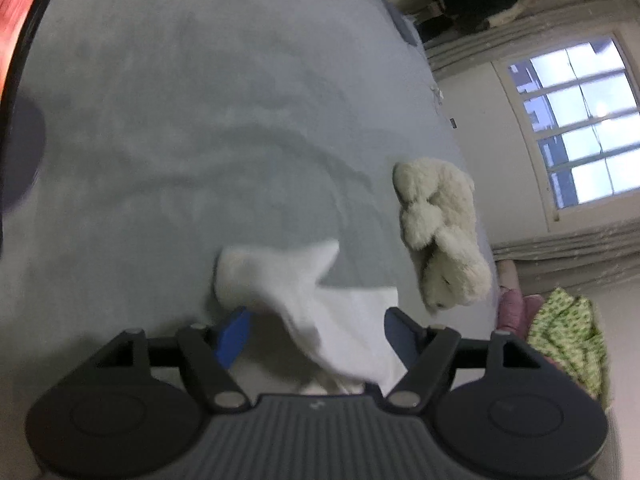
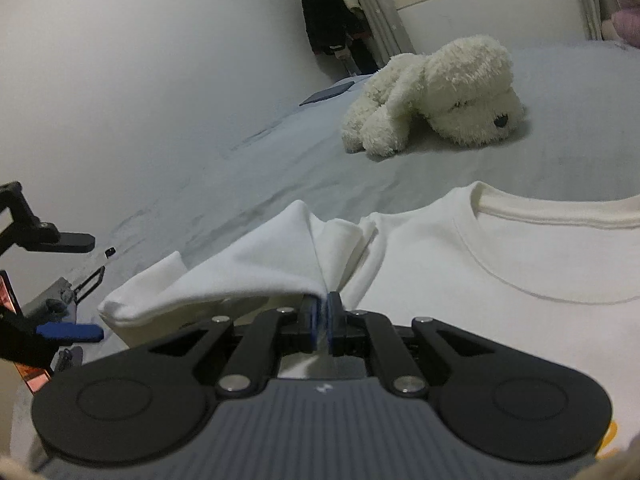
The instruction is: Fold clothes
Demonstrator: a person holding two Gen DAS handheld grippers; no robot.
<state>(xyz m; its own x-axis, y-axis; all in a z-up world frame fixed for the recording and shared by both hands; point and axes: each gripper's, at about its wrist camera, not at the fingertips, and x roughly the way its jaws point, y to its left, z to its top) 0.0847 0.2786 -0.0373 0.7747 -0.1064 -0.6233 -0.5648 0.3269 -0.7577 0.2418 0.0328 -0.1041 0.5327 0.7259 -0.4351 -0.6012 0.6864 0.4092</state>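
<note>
A white T-shirt (image 2: 500,264) lies flat on the pale grey bed sheet (image 2: 240,168), its round collar (image 2: 560,210) towards the far side. My right gripper (image 2: 320,312) is shut on a bunched fold of the shirt's sleeve (image 2: 256,272) and holds it a little above the bed. In the left wrist view, my left gripper (image 1: 316,336) stands open; white shirt cloth (image 1: 320,312) drapes loosely between its blue fingers (image 1: 234,336), and the pads do not press on it. One blue finger (image 2: 70,332) of the left gripper shows at the left edge of the right wrist view.
A cream plush dog (image 2: 436,96) (image 1: 440,232) lies on the bed beyond the shirt. A window (image 1: 580,128) with curtains is in the far wall, dark clothes (image 2: 332,20) hang in the corner, and a green patterned cloth (image 1: 568,340) sits past the bed's edge.
</note>
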